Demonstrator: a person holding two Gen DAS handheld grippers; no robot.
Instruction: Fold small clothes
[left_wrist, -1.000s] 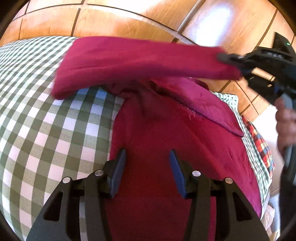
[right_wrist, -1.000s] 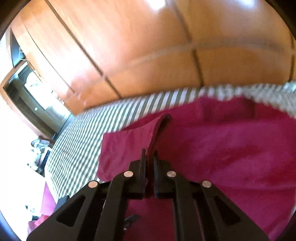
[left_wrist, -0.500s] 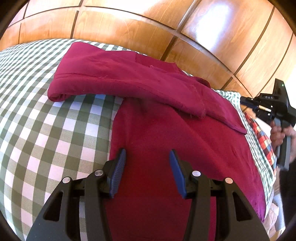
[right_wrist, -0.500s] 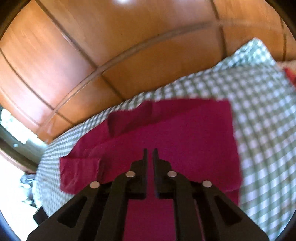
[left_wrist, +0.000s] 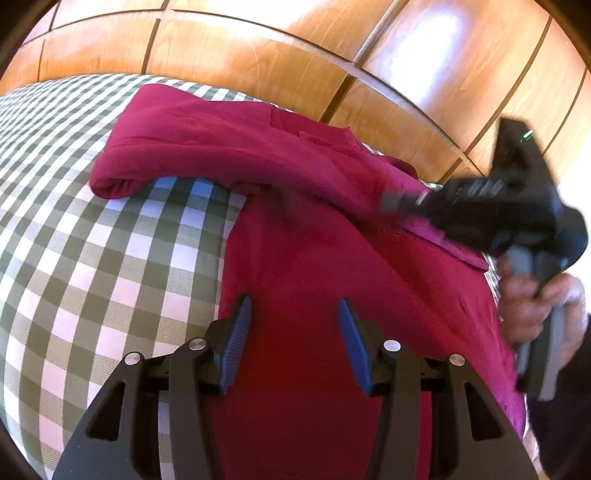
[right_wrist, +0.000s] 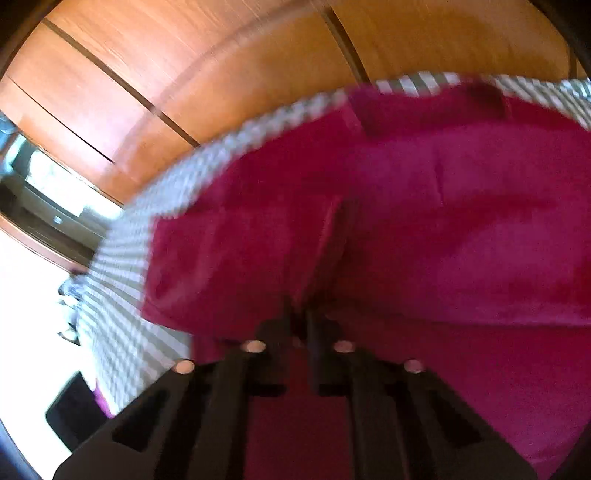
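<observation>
I am looking down my left gripper (left_wrist: 293, 338) at a crimson garment (left_wrist: 314, 280) that is lying on a green-and-white checked cloth (left_wrist: 92, 258). My left claw is standing partly open, its blue pads (left_wrist: 236, 343) apart above the flat body of the garment, gripping nothing. The garment is filling the centre and lower right of the left wrist frame; one folded-over part of it is running as a thick band from the upper left down toward the right, with its rolled end sitting on the checks at the left.

At the right edge of that frame my right gripper (left_wrist: 388, 201) is showing as a blurred black shape, held by a hand (left_wrist: 535, 306) around its grey handle, its tip at the folded band's right end.

In the right wrist view, which is badly smeared, the right gripper (right_wrist: 301, 317) is sitting at lower centre with its jaws narrow, having just been closing. A ridge of the crimson garment (right_wrist: 424, 240) is running down into the slit between them, so I am reading it as pinching the cloth. Wooden panelling (right_wrist: 221, 74) is filling the top of both frames.
</observation>
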